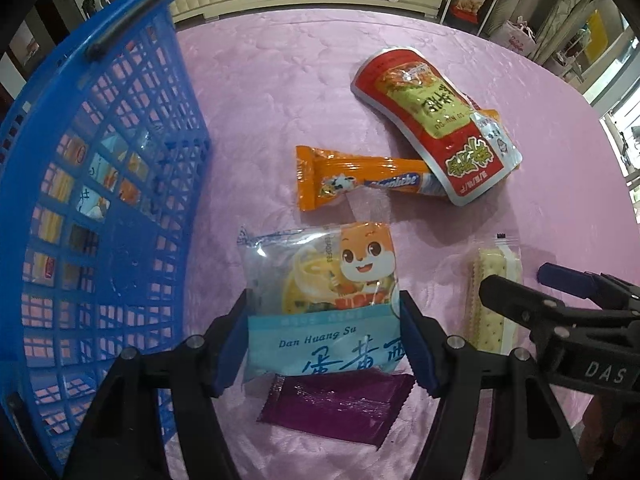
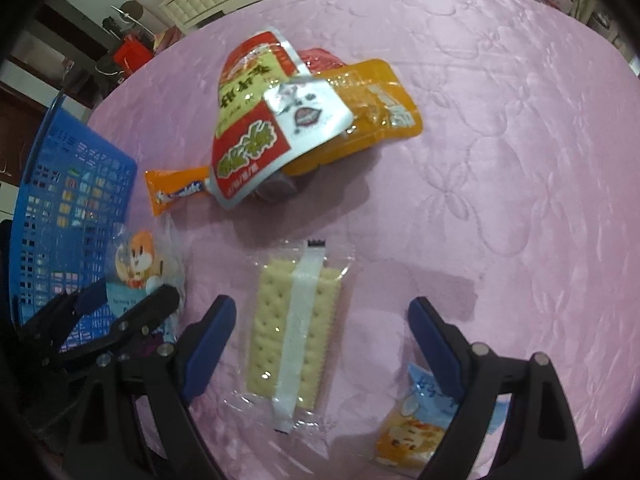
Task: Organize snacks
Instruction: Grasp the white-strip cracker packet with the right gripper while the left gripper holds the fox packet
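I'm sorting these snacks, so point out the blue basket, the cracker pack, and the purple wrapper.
blue basket (image 1: 120, 216), left wrist view, on its lattice wall.
cracker pack (image 2: 294, 322), right wrist view, on the white strip over the crackers.
purple wrapper (image 1: 340, 406), left wrist view, on its middle.

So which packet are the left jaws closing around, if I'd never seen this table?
Start at the blue basket on the pink tablecloth. Just right of it lies the egg-yolk pastry packet, pale blue, with an orange cartoon squirrel, overlapping a plain purple packet.
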`<state>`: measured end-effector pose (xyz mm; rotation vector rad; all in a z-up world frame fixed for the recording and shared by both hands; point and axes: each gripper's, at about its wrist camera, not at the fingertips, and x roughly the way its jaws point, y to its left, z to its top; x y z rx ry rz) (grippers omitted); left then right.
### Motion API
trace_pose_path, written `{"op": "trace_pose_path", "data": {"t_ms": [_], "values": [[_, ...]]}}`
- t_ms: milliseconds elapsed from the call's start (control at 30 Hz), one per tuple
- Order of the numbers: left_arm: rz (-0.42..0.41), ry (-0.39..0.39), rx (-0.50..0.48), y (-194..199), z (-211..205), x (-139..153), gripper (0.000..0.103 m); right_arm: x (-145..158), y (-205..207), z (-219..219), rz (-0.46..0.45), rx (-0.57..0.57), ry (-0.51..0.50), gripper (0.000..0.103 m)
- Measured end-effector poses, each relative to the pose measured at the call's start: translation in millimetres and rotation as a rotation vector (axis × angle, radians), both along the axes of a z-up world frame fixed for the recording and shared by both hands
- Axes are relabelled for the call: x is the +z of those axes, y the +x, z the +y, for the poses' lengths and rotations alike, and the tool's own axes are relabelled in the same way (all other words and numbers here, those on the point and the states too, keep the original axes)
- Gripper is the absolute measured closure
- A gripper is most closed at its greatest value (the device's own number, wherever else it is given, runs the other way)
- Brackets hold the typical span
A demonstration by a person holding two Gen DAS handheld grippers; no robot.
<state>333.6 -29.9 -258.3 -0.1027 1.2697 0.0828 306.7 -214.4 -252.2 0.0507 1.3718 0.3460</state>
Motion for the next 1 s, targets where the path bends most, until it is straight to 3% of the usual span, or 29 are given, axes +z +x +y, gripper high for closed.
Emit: {"op": "trace_pose_path", "data": {"t_ms": [400, 467, 533, 633, 800, 1000], "values": [[-0.012, 0.0, 0.003, -5, -3, 5, 0.037, -7, -8, 43, -0.04, 0.092, -0.186, 0.017], [-0.011, 0.002, -0.003, -9, -8, 9, 0.037, -5, -14, 48, -0.05, 0.124, -0.196, 0.024], [-0.013, 0.003, -0.017, -10, -9, 9, 0.037, -1, -22, 53, -0.045, 0.136, -0.16, 0.053], [-0.025, 0.011, -0.029, -16, -15, 11, 0.038, 2, -36, 60, -0.079, 0.173, -0.206, 0.054], [-0.042, -0.013, -0.064, -30, -20, 22, 0.038, 10, -50, 52, -0.084, 0.156, -0.16, 0.056], [-0.1, -0.048, -0.084, -54, -25, 66, 0.038, 52, -79, 52, -0.145, 0.169, -0.164, 0.056]]}}
